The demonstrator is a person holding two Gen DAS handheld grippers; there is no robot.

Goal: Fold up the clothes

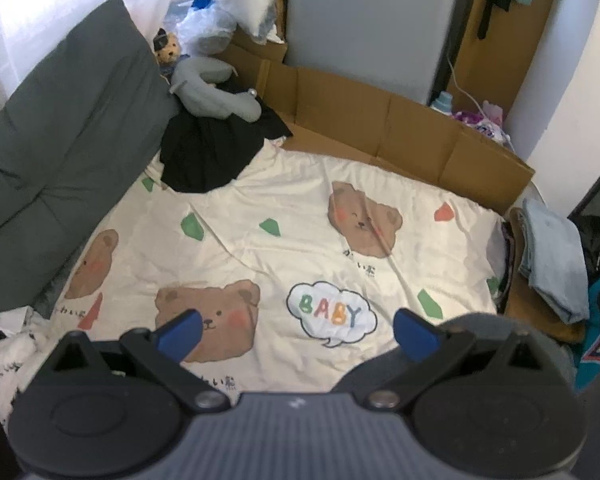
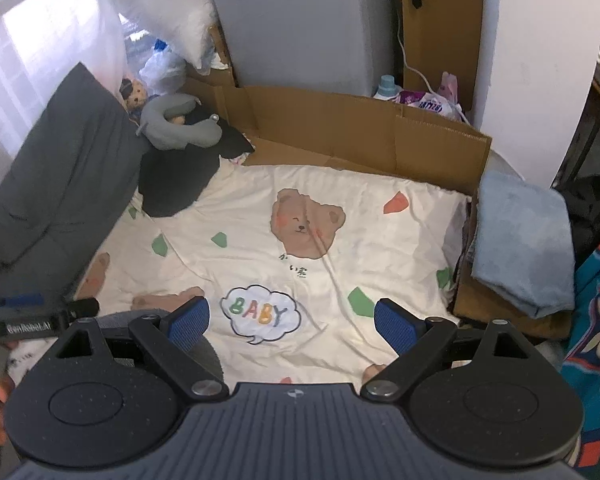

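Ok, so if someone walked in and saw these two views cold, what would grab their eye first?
Most likely the cream bedsheet printed with brown bear faces and a "BABY" speech bubble, which fills the middle of both views. Next, the black garment heaped at its far left corner, beside the grey neck pillow, and the folded light-blue clothes stacked off the right edge. Both the left gripper and right gripper hover open and empty over the near edge.

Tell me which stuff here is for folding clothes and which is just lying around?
For the job:
- black garment
- folded blue clothes
- left hand-held gripper, open
- right hand-held gripper, open

Just lying about:
- teddy bear
- grey neck pillow
- cardboard
- detergent bottle
- bear bedsheet
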